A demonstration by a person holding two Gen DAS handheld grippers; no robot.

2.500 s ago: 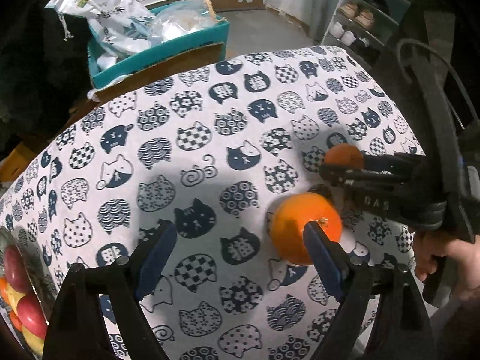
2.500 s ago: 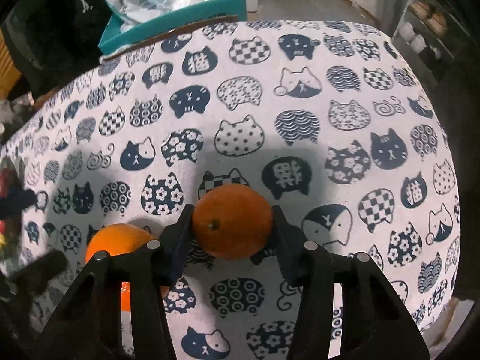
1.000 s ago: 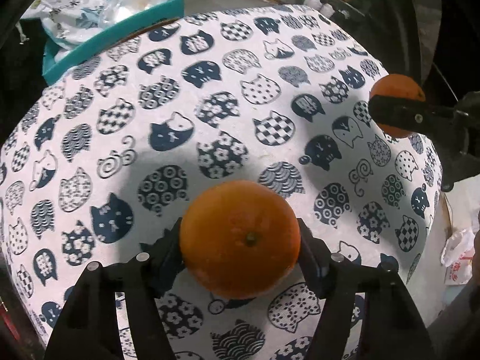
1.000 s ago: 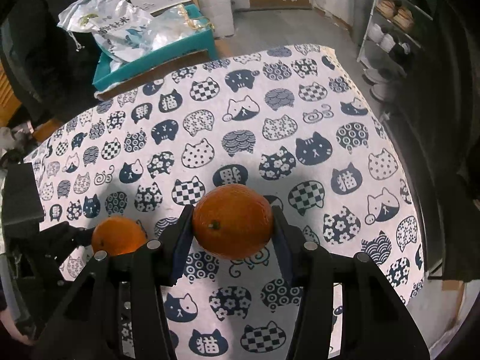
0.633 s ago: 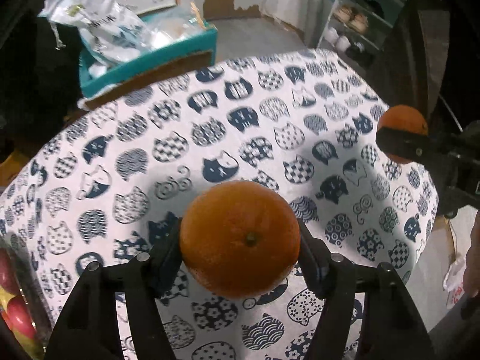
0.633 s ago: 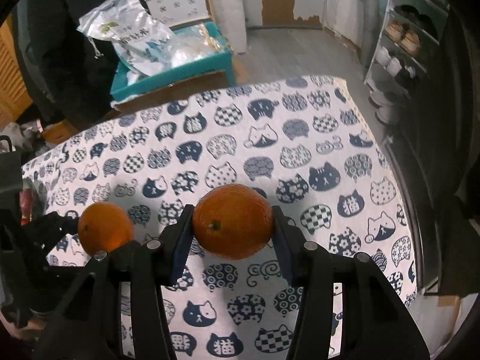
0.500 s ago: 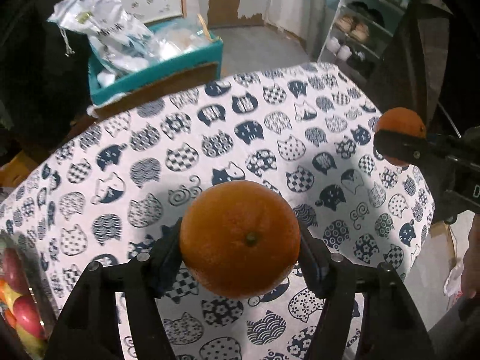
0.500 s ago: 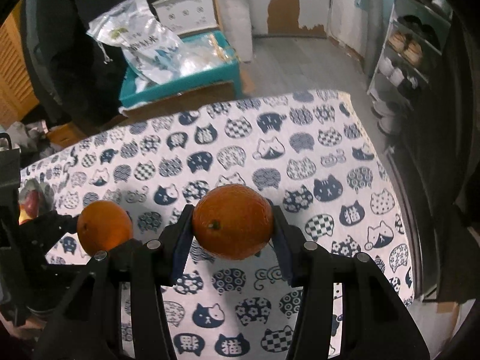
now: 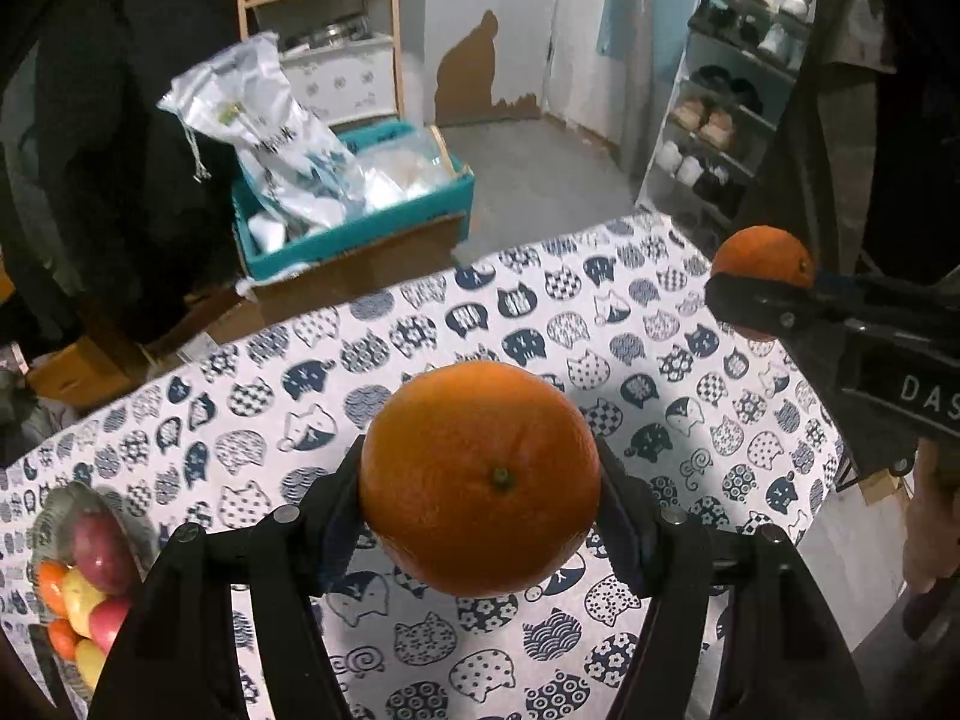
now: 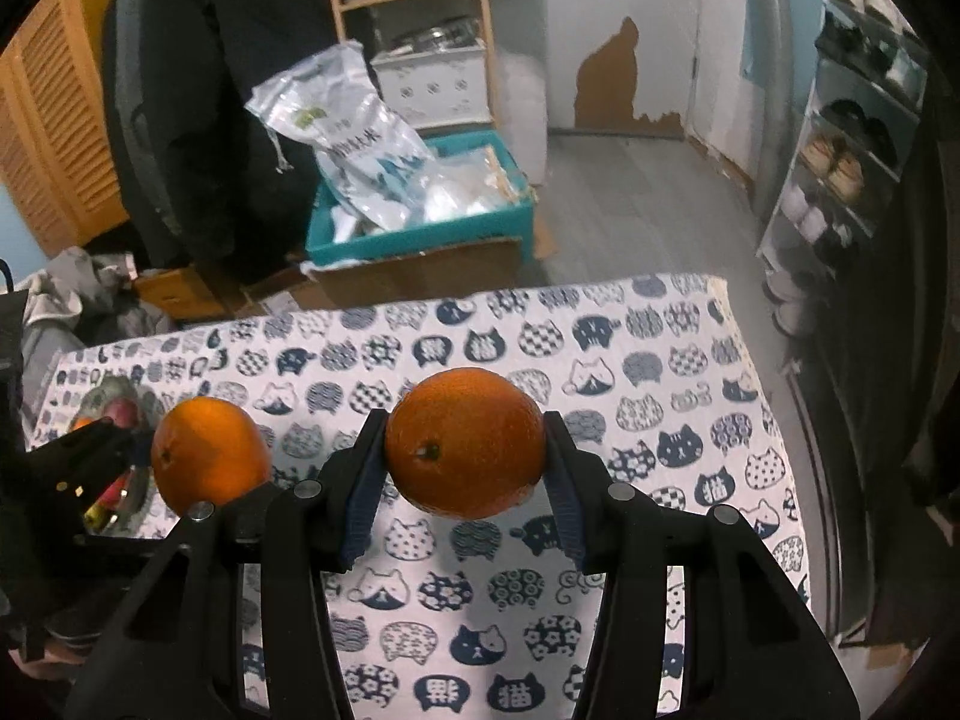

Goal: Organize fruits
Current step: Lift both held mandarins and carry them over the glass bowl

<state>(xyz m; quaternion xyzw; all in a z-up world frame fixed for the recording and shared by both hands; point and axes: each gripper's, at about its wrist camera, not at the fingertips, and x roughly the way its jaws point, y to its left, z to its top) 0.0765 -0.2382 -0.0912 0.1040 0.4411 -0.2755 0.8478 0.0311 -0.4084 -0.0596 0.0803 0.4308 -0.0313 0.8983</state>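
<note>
Cluttered and dim, the room behind holds a shoe rack [image 9: 726,120], a wooden shelf unit [image 10: 414,18] and a teal box [image 9: 354,222] stuffed with plastic bags, all beyond the far edge of the table. Nearer, the cat-print tablecloth [image 9: 540,324] covers the whole tabletop, and nothing lies loose on the stretch in view. At its left end sits the fruit bowl [image 9: 57,504], already heaped with red, yellow and orange fruit. Both tools are loaded and hang clear above the cloth: the left gripper [image 9: 480,498] is clamped on the larger orange [image 9: 480,486], stem scar facing the camera, and the right gripper [image 10: 465,450] is pinched tight on the smaller orange [image 10: 465,441]. The move ahead likely turns on where the bowl lies from the two tools: it is off to the left of both, low at the left gripper's side, while from the right wrist it shows only partly, beyond the left tool and its fruit. The left hand is therefore the nearer one and probably unloads first; the right would have to cross behind or wait.
</note>
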